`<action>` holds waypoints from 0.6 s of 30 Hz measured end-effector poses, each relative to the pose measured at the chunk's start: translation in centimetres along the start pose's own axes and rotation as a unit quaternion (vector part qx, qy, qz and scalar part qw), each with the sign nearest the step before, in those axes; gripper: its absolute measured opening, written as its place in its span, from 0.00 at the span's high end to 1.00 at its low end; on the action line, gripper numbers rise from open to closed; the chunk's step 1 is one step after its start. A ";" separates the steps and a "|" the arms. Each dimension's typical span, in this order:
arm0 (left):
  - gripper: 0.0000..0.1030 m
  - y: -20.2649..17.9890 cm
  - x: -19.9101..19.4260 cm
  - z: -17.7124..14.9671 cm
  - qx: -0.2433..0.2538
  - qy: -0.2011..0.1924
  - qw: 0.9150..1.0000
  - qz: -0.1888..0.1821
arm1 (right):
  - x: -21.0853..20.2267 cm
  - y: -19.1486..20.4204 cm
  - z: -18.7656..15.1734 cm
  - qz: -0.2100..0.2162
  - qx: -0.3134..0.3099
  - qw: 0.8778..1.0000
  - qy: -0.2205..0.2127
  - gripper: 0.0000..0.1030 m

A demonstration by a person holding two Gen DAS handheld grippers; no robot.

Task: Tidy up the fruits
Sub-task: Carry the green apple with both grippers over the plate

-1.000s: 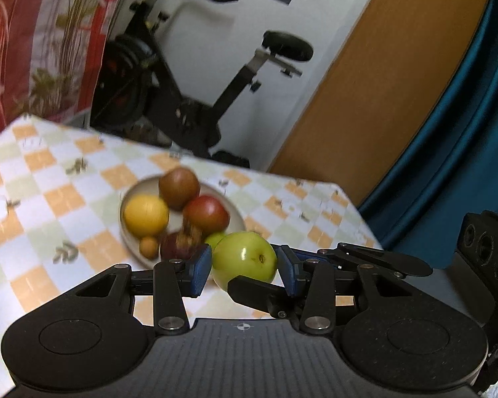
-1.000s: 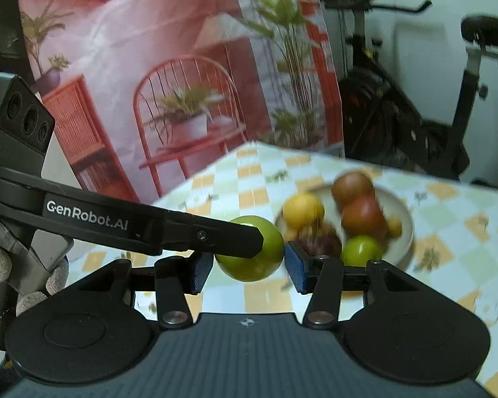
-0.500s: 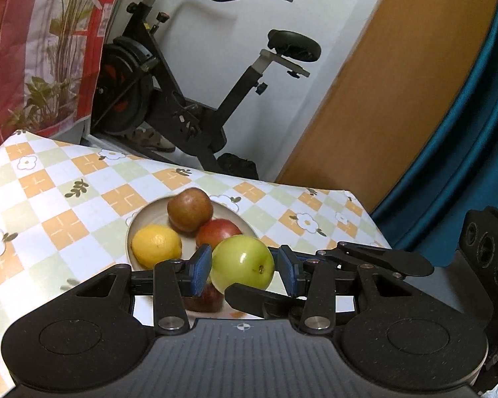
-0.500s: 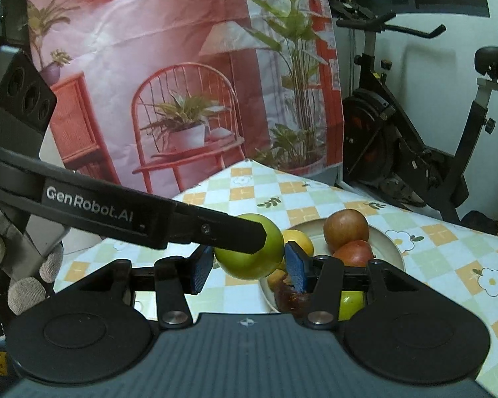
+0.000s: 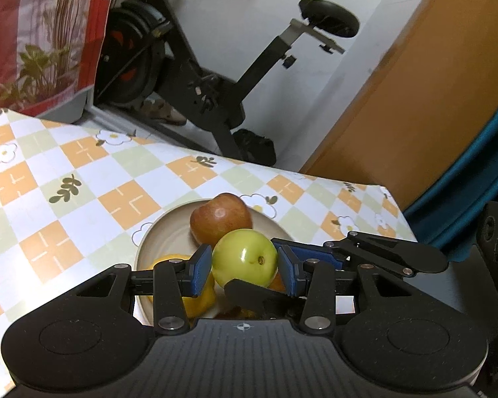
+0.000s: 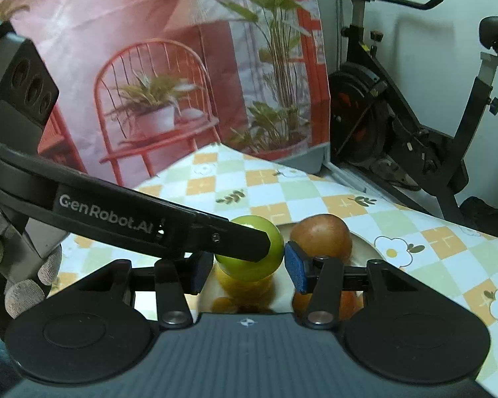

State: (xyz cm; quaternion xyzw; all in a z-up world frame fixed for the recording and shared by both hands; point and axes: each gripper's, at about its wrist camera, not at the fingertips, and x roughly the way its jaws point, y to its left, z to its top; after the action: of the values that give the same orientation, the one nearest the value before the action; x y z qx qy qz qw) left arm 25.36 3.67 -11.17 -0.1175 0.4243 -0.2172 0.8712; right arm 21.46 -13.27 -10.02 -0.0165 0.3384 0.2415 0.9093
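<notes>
Apple, green and shiny, sits right between the blue pads of my left hand-held gripper. Both pads press on its sides, so that one is clamped on the fruit. It hangs in the air just above the near part of the plate.

My right hand-held gripper has come in across the same apple. From its own camera the fruit fills the gap between its pads. The right pad looks to be touching the skin, and the left pad is partly hidden behind a black finger of the other tool. I read it as closed on the apple too, so both are holding one fruit.

Under it, on the plate, a brown-red apple lies at the far side. A yellow lemon sits near and to the left, half hidden by my gripper. The right camera also catches a small orange fruit beneath the green one and a red fruit low on the right.

The plate rests on the table, which has an orange, green and white checked cloth with flowers. My gloved left hand shows at the left edge. Beyond the far edge of the table stand an exercise bike and a printed backdrop with a red chair and plants.
</notes>
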 end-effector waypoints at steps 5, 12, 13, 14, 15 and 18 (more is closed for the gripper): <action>0.55 0.5 1.7 0.5 -0.001 0.013 1.000 0.005 | 1.9 -0.6 0.1 -0.014 -0.015 1.000 0.022 0.51; 0.55 0.4 3.1 0.5 0.009 0.021 1.000 0.012 | 3.2 -1.5 -0.3 -0.026 -0.015 0.999 0.040 0.51; 0.54 0.3 3.2 0.5 0.013 0.020 1.000 0.015 | 3.3 -1.6 -0.2 -0.028 -0.016 0.999 0.040 0.51; 0.54 0.1 3.2 0.4 0.016 0.019 1.000 0.018 | 3.4 -1.6 -0.2 -0.029 -0.017 0.999 0.040 0.51; 0.54 0.0 3.2 0.5 0.019 0.020 0.999 0.020 | 3.4 -1.6 -0.2 -0.030 -0.017 0.999 0.041 0.51; 0.54 0.0 3.2 0.5 0.020 0.018 0.999 0.023 | 3.5 -1.5 -0.1 -0.033 -0.019 0.998 0.044 0.50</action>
State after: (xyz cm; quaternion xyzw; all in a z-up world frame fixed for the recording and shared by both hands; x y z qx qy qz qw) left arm 27.46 2.15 -13.03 -0.0866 0.4384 -0.2078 0.8701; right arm 24.39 -13.05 -12.45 -0.0554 0.3724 0.2166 0.9007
